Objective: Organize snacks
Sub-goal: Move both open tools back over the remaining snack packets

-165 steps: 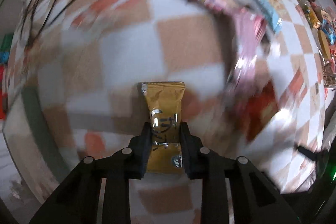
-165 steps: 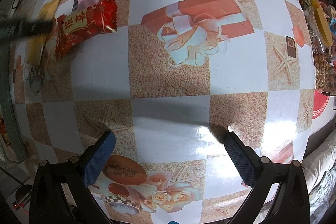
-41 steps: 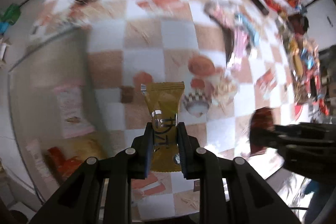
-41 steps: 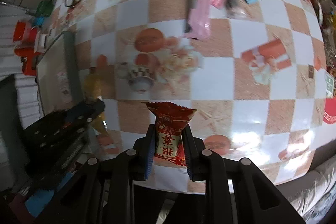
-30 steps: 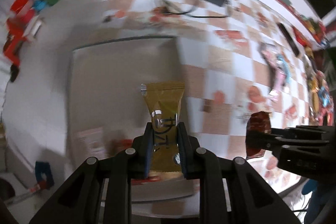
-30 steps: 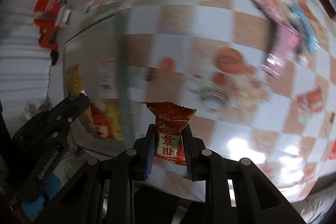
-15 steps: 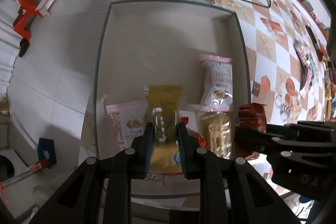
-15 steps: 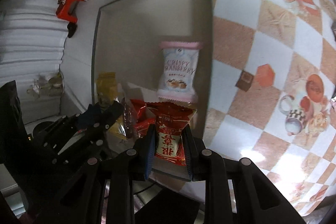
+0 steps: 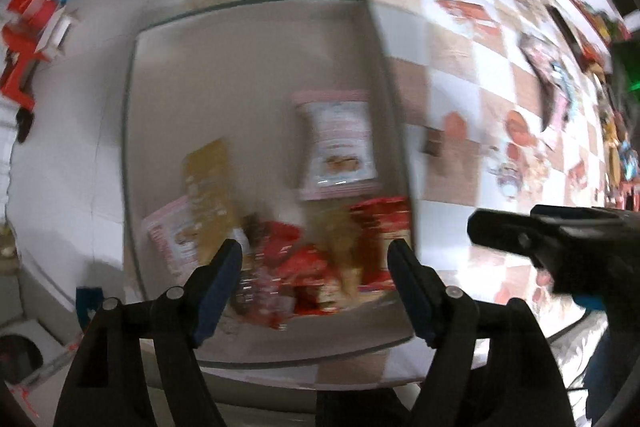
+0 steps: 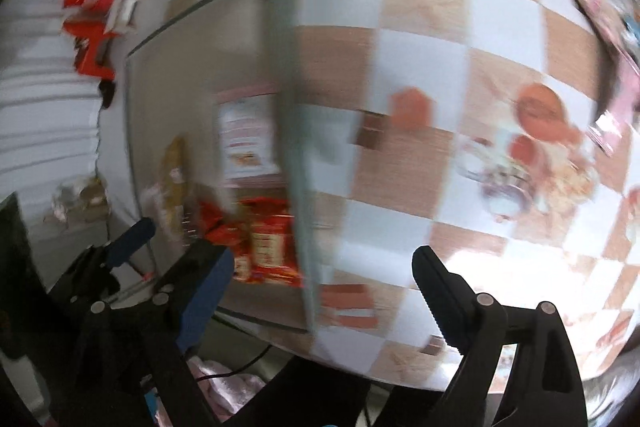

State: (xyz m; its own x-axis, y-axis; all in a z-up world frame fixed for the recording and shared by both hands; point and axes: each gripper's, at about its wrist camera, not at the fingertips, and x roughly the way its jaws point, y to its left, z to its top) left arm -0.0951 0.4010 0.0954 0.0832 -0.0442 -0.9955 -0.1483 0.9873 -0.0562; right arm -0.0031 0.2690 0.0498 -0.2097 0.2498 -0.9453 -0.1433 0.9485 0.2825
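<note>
Motion blur is smearing the snack packets [image 9: 320,259] piling up at six o'clock in the grey bin [image 9: 248,67], so their labels are staying unreadable. The bin's wall [image 10: 298,163] is hiding half the pink-edged pouch [image 10: 244,139]. Far-off snacks [image 9: 616,147] at three o'clock are showing too small to identify.

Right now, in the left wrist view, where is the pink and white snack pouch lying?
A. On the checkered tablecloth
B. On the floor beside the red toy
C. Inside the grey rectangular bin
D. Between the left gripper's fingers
C: the pink and white snack pouch lies flat within the walls of the grey rectangular bin, beyond the pile of red and yellow packets.
</note>
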